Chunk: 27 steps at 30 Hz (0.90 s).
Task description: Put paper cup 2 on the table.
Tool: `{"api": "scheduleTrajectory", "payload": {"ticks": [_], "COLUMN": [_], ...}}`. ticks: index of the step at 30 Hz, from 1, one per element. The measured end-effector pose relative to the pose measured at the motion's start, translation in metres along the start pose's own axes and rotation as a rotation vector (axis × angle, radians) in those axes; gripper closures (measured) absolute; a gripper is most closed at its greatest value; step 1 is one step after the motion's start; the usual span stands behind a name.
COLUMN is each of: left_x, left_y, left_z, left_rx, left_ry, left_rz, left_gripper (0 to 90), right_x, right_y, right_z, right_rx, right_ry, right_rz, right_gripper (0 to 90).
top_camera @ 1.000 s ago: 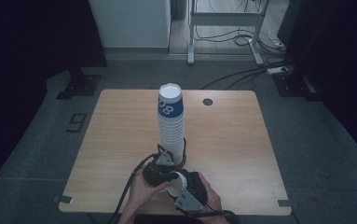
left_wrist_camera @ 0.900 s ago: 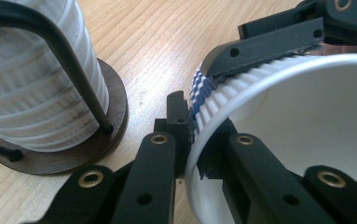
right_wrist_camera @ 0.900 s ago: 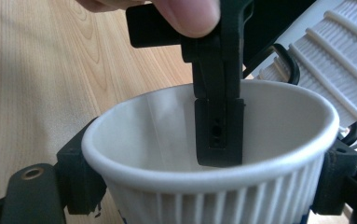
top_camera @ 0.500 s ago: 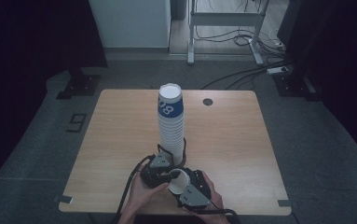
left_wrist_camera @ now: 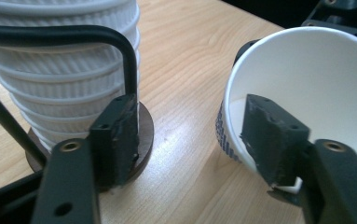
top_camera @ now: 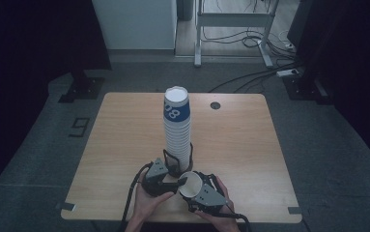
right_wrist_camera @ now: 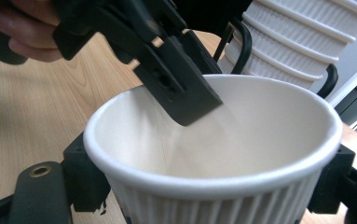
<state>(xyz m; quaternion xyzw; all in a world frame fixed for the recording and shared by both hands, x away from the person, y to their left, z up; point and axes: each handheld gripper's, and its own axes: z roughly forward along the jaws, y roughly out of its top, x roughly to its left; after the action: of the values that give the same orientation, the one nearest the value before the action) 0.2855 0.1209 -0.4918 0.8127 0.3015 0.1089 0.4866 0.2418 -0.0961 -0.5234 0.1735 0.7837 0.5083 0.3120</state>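
Paper cup (top_camera: 191, 185), just beside the stack (top_camera: 177, 130) near the table's (top_camera: 250, 145) front edge, sits pinched by its sides in the right gripper (top_camera: 199, 191) while the left gripper's (top_camera: 165, 178) jaws have just been opening off its rim, so the handover looks complete and carrying it clear likely comes next.

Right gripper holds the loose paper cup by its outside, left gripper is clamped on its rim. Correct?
Not quite. The right gripper does hold the loose paper cup by its outside, but the left gripper isn't clamped: the left gripper view shows its jaws, just opened, standing apart, one pad inside the rim.
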Motion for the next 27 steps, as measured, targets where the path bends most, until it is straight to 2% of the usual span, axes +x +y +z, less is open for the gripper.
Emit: {"api": "scheduleTrajectory", "payload": {"ticks": [3, 8, 13, 20, 23, 27], "left_x": [-0.002, -0.001, 0.001, 0.009, 0.010, 0.014], "left_y": [-0.005, -0.011, -0.015, -0.019, -0.021, -0.027], "left_z": [-0.006, -0.012, -0.018, -0.024, -0.026, -0.028], "left_rx": [-0.054, -0.095, -0.125, -0.161, -0.169, -0.173], "left_ry": [0.001, 0.029, 0.047, 0.059, 0.072, 0.094], "left_rz": [-0.001, 0.002, 0.036, 0.003, 0.015, 0.010], "left_gripper": [31.3, 26.3, 24.0, 22.2, 21.5, 19.3], "right_x": [-0.003, -0.009, -0.015, -0.022, -0.025, -0.029], "right_y": [-0.002, -0.005, -0.009, -0.010, -0.010, -0.010], "right_z": [0.000, -0.001, -0.001, -0.006, -0.007, -0.009], "right_rx": [0.002, 0.004, 0.006, -0.005, -0.009, -0.020], "right_ry": [0.002, 0.001, -0.008, -0.023, -0.024, -0.028], "right_rz": [0.031, 0.058, 0.086, 0.110, 0.122, 0.146], "right_gripper": [19.7, 19.8, 19.8, 19.8, 19.9, 19.9]}}
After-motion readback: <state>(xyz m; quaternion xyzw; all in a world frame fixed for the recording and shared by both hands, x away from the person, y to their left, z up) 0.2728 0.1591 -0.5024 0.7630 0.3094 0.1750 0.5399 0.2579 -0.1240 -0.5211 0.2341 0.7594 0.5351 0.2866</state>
